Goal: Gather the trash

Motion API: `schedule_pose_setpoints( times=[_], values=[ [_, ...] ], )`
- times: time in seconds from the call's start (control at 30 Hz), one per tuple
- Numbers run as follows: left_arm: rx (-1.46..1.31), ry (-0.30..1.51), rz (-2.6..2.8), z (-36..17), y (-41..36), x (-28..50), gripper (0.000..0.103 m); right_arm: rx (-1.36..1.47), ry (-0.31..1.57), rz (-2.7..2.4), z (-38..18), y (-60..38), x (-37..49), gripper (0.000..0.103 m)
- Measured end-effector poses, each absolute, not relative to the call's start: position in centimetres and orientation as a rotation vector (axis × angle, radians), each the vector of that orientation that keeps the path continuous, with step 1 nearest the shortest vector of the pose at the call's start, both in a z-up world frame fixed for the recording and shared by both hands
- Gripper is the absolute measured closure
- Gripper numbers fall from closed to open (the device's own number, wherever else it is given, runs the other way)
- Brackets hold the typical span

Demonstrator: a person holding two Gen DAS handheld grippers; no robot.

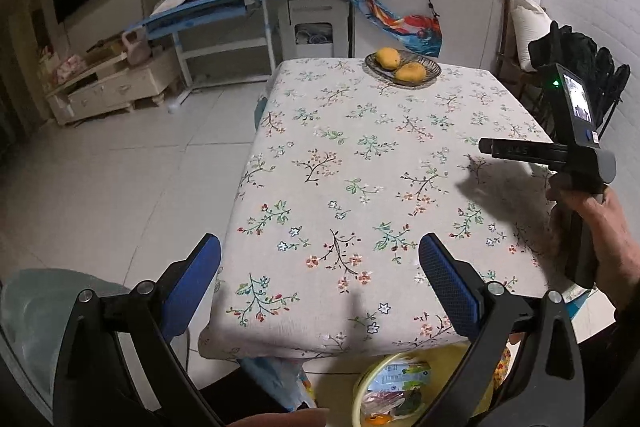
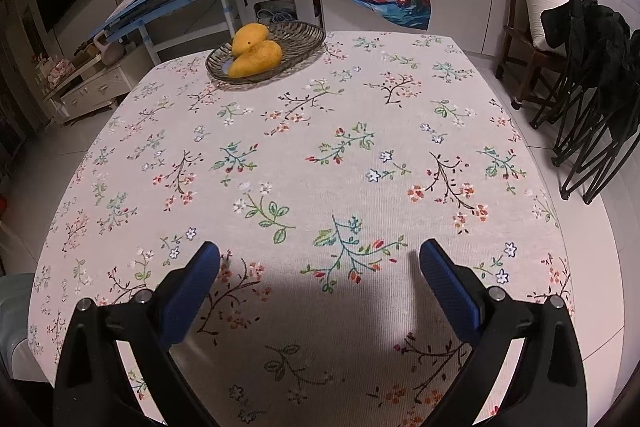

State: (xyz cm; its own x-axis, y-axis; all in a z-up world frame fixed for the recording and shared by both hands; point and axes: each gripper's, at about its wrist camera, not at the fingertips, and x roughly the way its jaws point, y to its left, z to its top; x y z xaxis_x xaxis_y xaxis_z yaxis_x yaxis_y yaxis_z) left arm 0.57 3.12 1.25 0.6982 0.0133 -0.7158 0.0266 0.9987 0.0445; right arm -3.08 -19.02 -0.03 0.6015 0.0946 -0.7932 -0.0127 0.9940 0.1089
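Observation:
My left gripper (image 1: 320,259) is open and empty, held above the near left corner of the table with the floral cloth (image 1: 360,155). Below the table's near edge stands a yellow bin (image 1: 394,393) with wrappers and other trash inside. My right gripper (image 2: 320,267) is open and empty, low over the near part of the floral cloth (image 2: 312,155). The right gripper also shows from the side in the left wrist view (image 1: 486,146), held in a hand at the table's right edge. No loose trash shows on the cloth.
A woven tray (image 2: 298,39) with two mangoes (image 2: 256,53) sits at the table's far end; it also shows in the left wrist view (image 1: 430,65). A blue desk (image 1: 208,11) and a low cabinet (image 1: 116,87) stand at the left. Folded black chairs (image 2: 600,95) stand at the right.

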Motion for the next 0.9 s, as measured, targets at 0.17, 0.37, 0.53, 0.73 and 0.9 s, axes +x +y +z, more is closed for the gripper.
schedule_pose_setpoints(
  times=[0.17,0.37,0.53,0.73,0.9],
  values=[
    [0.059,0.804,-0.012,1.0,3.0,0.7,0.007,0.093,0.930,0.057,-0.3,-19.1,-2.7,0.007],
    [0.061,0.810,-0.014,0.8,2.9,1.0,0.007,0.104,0.936,0.047,-0.5,-19.7,-2.1,0.007],
    [0.065,0.815,-0.019,0.6,2.7,1.2,0.007,0.095,0.953,0.045,-0.8,-19.6,-1.8,0.007],
    [0.066,0.818,-0.020,0.5,2.6,1.5,0.007,0.073,0.959,0.043,-0.8,-19.3,-1.7,0.007],
    [0.066,0.820,-0.022,0.5,2.6,1.6,0.007,0.048,0.965,0.040,-0.9,-19.1,-1.5,0.007]
  ],
)
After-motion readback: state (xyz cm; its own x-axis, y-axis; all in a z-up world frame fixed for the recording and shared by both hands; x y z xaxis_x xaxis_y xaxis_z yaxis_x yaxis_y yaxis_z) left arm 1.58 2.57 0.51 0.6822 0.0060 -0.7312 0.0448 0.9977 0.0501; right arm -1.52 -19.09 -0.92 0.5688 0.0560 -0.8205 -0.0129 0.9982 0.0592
